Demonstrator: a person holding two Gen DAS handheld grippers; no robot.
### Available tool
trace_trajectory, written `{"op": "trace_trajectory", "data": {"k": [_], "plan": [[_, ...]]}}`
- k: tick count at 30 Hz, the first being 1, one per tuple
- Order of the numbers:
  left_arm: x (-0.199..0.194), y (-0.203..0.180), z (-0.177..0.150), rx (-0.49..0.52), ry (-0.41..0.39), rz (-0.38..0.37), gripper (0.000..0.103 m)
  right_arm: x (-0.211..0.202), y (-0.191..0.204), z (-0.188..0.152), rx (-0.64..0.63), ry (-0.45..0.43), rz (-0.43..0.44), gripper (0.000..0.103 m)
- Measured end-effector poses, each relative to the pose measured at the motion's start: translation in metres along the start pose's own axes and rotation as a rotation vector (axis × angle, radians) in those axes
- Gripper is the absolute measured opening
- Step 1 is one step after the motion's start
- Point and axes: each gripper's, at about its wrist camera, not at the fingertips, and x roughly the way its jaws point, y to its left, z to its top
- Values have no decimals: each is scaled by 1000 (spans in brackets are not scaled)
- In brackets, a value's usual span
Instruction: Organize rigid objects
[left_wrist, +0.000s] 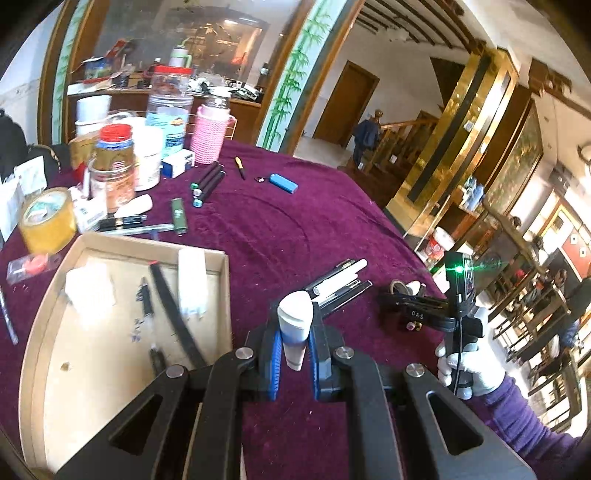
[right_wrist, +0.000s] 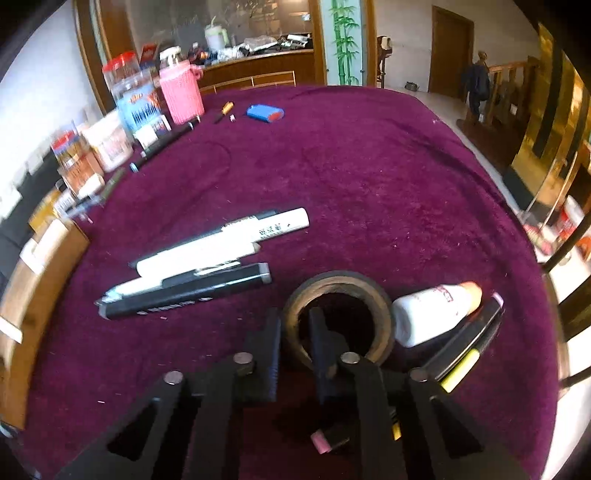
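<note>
**Between your grippers: one tube gripped, one tape roll pinched**

Nearest your left wrist, the left gripper (left_wrist: 293, 354) is closed tight on a small white tube (left_wrist: 293, 332), which stands upright between the blue pads above the purple tablecloth (left_wrist: 295, 229). Just to its left sits the shallow cardboard tray (left_wrist: 225, 288); inside it you have a white folded packet (left_wrist: 88, 291), a white strip (left_wrist: 192, 284) leaning at the far wall, a black strap (left_wrist: 173, 306) lying diagonally, and a dark pen (left_wrist: 147, 299).

On your other side, the right gripper (right_wrist: 295, 339) has its jaws pinched together across the wall of a dark tape roll (right_wrist: 338, 284) lying flat on the cloth: one finger outside the ring, the other inside the hole. A small white bottle (right_wrist: 436, 310) lies on its side touching the roll's right edge, and a bundle of markers (right_wrist: 207, 266) lies just left of it.

Farther out, a loose cluster of black markers (left_wrist: 208, 181), a green lighter (left_wrist: 179, 216) and a blue lighter (left_wrist: 283, 182) lie apart on the cloth. At the far left edge stand the jars: a red-lidded jar (left_wrist: 114, 147), a tall clear plastic jar (left_wrist: 170, 110) and a bottle in a pink knitted sleeve (left_wrist: 210, 134); their contents are too blurred to tell.
</note>
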Motion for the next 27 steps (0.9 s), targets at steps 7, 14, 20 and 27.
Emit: {"op": "trace_trajectory", "data": {"k": [7,14,20,27], "plan": [[-41,33,-5,-32,-63,-2,12,-63,13,-16,73,-119,63,13],[-66,58,-24,-82,-98,-3,12,-103,52,-21,63,-175,178,13],[-96,81,-41,-118,-126,52,12,-113,106,-17,23,-150,375,13],[-103,113,-55,-137,-44,165,12,-92,182,-6,-42,-51,586,13]]}}
